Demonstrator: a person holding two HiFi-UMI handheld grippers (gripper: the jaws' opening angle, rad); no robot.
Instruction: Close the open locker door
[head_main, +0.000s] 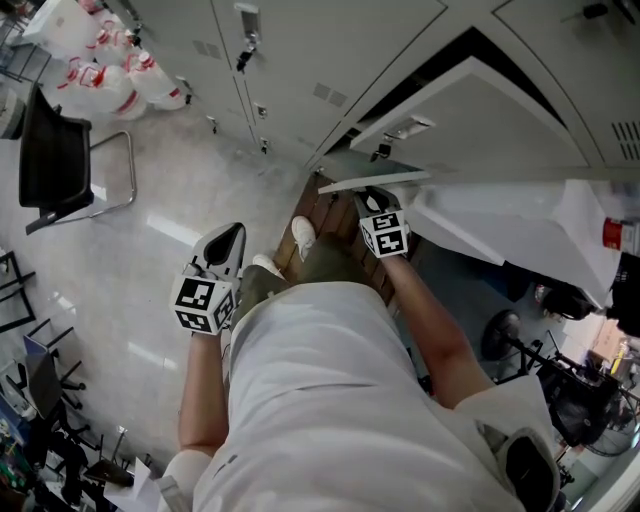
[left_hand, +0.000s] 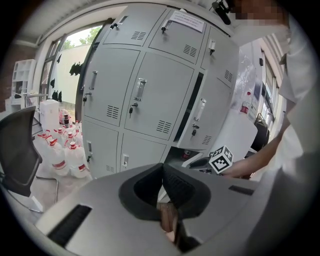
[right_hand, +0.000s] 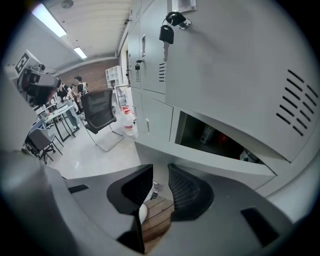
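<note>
Closest to the lens, the person's pale shirt (head_main: 320, 400) fills the lower head view, with both forearms reaching forward. Past it, the left gripper (head_main: 228, 240) hangs low over the grey floor, off to the side and seemingly spare for this job. On the other side, the right gripper (head_main: 372, 195) sits near the lower edge of the locker door (head_main: 490, 115), which stands swung out from the bank of grey lockers with a dark gap behind it. That reach suggests this hand is meant to do the pushing. From the left gripper view, its fingers rest together with nothing between them. The door shows ajar at the right, and water bottles (left_hand: 65, 152) stand on the floor at the left. From the right gripper view, the fingers stand apart and empty, aimed below the door's bottom edge. Keys (right_hand: 167, 30) dangle from the lock higher up, and the locker's shadowed inside lies open beneath, likely a fair spot to press the panel home.
</note>
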